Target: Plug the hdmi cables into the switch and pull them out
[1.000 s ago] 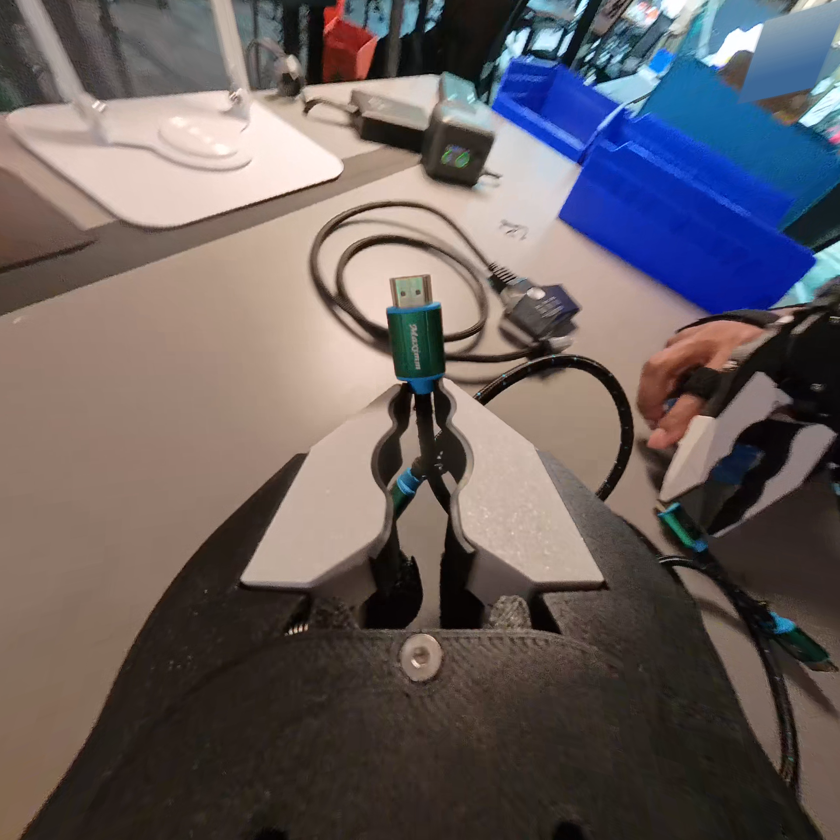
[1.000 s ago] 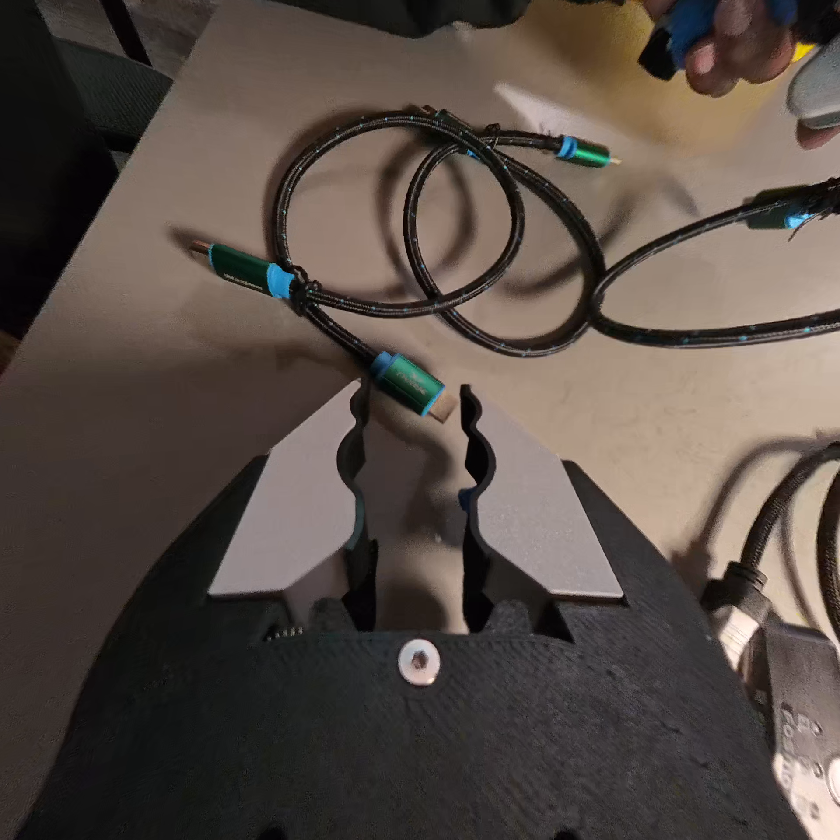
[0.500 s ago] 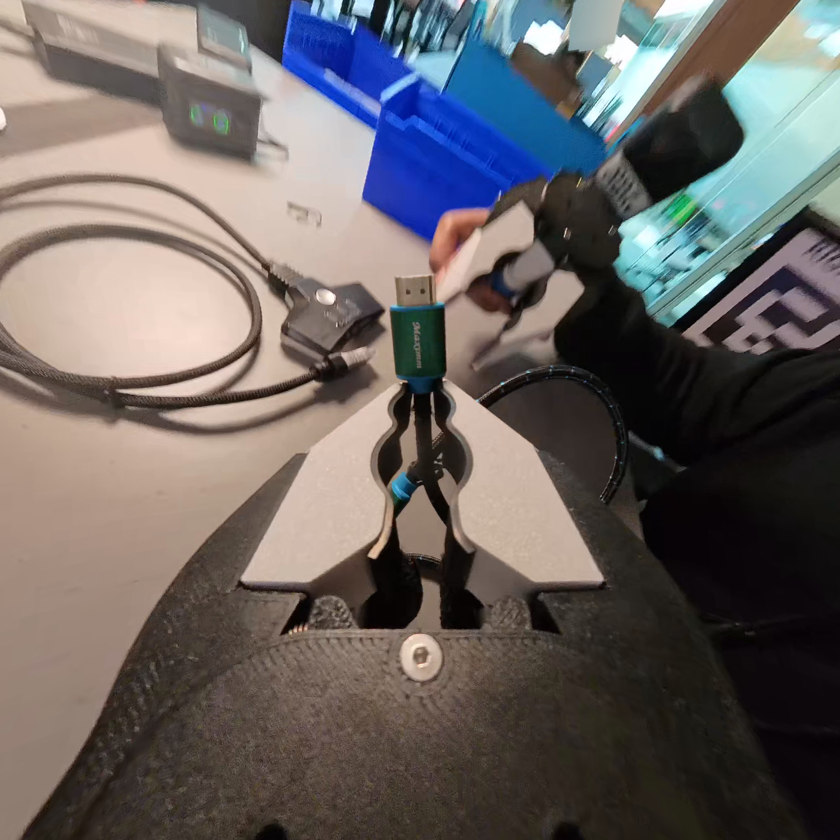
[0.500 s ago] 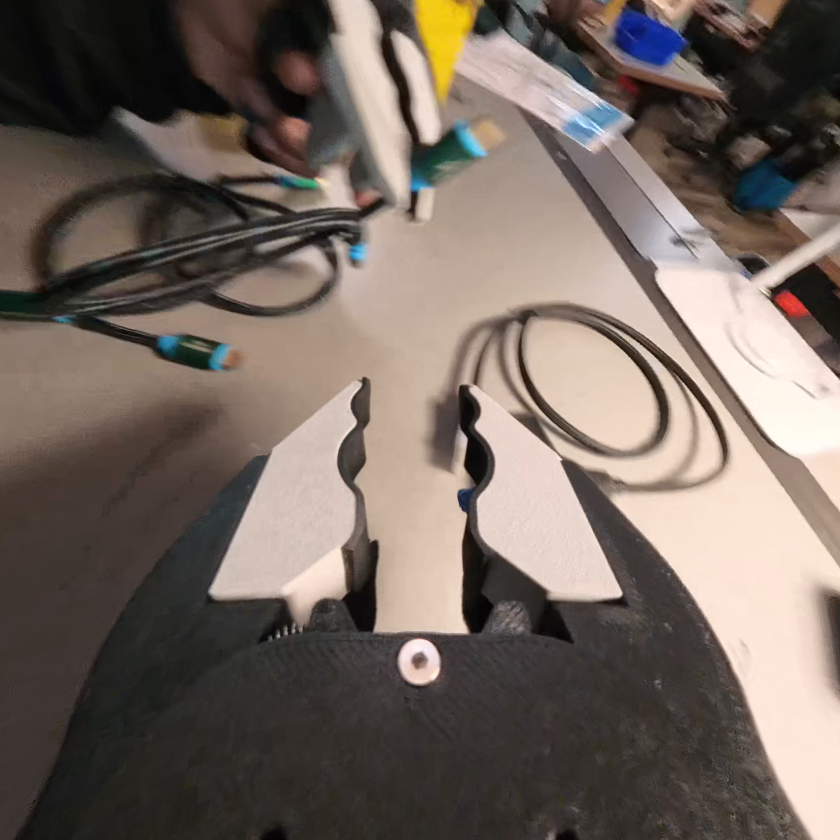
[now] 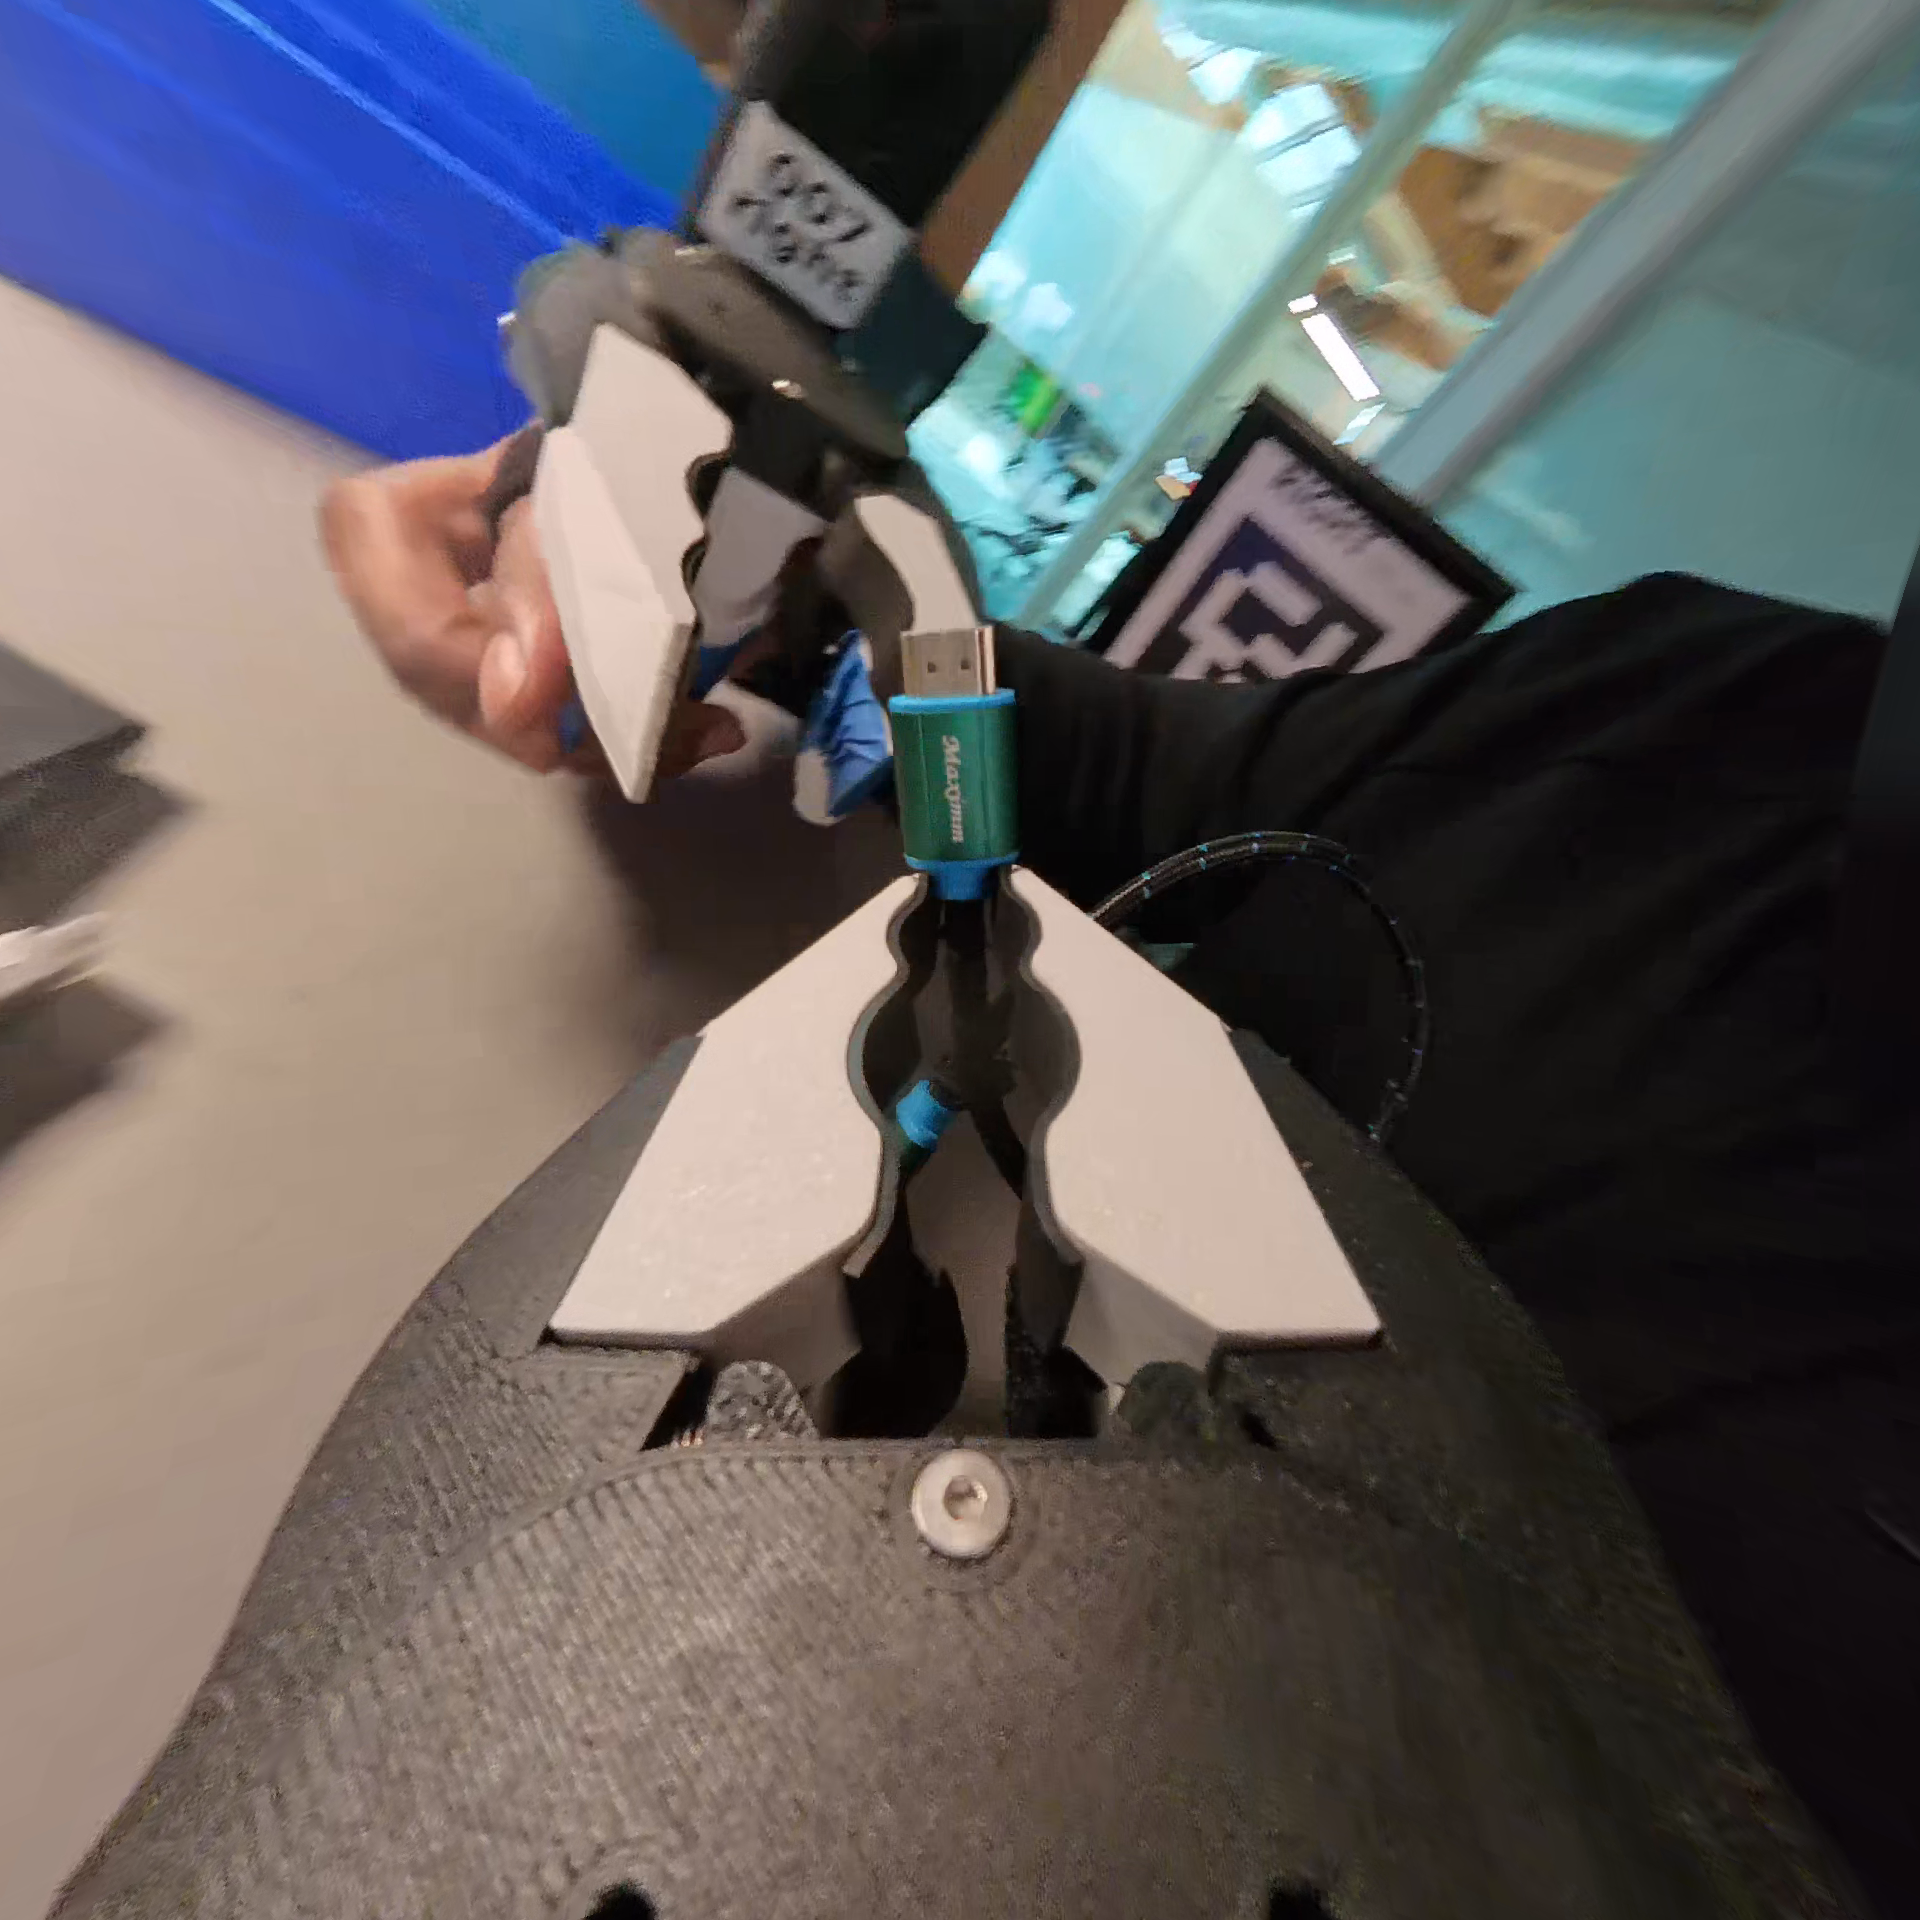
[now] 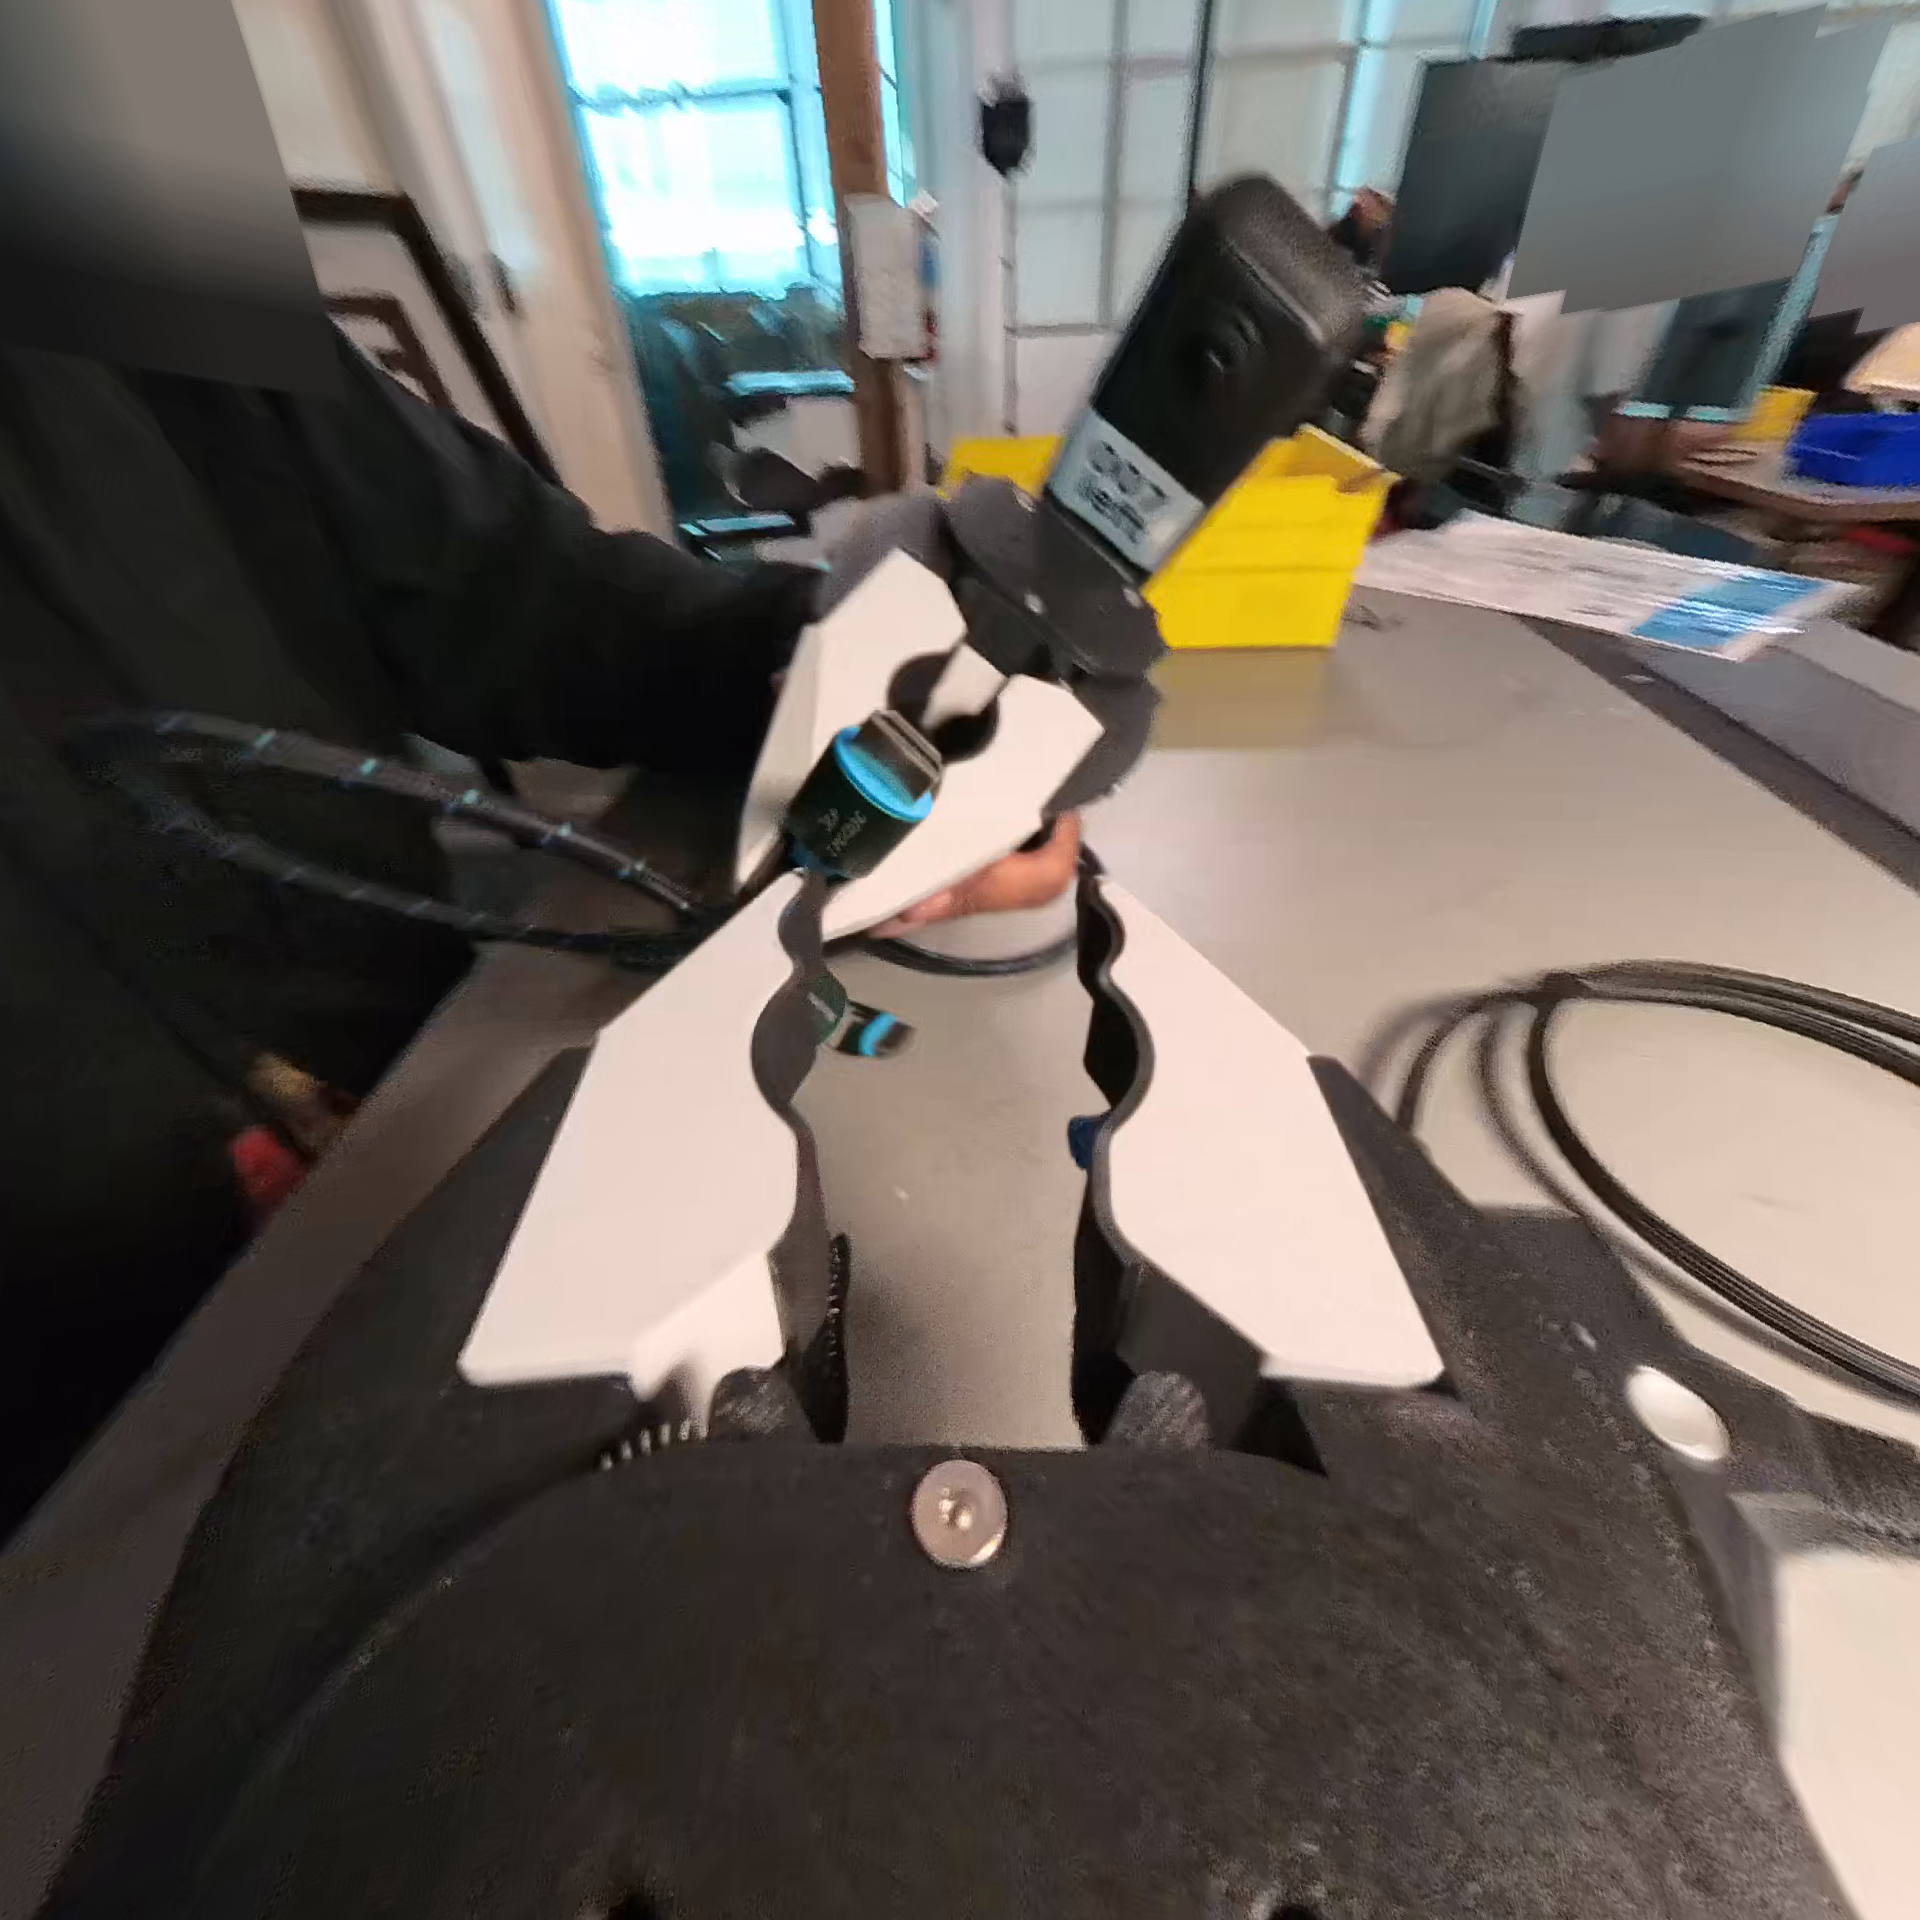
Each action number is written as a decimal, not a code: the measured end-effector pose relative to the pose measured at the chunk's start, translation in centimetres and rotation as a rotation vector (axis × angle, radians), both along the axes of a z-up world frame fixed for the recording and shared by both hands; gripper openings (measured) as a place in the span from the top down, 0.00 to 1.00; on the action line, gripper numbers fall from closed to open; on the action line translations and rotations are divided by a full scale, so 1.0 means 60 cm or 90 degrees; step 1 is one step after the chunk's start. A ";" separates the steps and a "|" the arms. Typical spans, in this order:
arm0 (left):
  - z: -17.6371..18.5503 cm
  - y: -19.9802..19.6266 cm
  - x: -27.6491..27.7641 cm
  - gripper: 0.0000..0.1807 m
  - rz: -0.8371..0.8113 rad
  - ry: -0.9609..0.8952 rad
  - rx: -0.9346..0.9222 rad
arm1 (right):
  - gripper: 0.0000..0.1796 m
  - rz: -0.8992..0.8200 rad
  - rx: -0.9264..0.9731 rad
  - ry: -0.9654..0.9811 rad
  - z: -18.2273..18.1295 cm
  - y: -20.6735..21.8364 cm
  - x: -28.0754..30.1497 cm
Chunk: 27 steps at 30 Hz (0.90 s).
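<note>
My left gripper is shut on a black braided HDMI cable just behind its green plug, which sticks up past the fingertips with its metal end free. The cable loops off to the right. My right gripper is open and empty above the grey table. It also shows in the left wrist view, held in a hand close beyond the plug. In the right wrist view the left gripper points its green plug at me. Another green plug lies on the table.
A blue bin stands at the table's back. Blurred dark boxes lie at the left. A thin black cable coil lies at the right, yellow bins behind. A person's dark sleeve fills the right.
Both grippers have lifted and swung to face each other, close together. The left still holds its plug. The right has stayed open and left the plugs on the table.
</note>
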State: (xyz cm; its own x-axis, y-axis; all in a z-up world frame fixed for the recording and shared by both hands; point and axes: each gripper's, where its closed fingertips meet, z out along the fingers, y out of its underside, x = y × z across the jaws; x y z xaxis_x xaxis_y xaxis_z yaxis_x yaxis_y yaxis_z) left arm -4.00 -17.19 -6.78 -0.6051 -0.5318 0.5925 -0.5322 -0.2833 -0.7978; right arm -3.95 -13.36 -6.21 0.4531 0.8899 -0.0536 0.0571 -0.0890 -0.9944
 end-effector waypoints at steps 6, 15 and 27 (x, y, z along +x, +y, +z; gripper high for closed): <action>0.005 -0.017 -0.012 0.95 -0.071 -0.009 -0.091 | 0.81 0.093 -0.016 0.077 0.024 -0.032 -0.033; -0.020 0.061 0.026 0.88 0.119 0.042 -0.023 | 0.91 -0.088 -0.074 -0.014 -0.007 0.036 0.008; 0.061 0.195 -0.012 0.74 0.393 -0.024 0.317 | 0.93 -0.400 -0.332 0.101 -0.059 0.124 0.105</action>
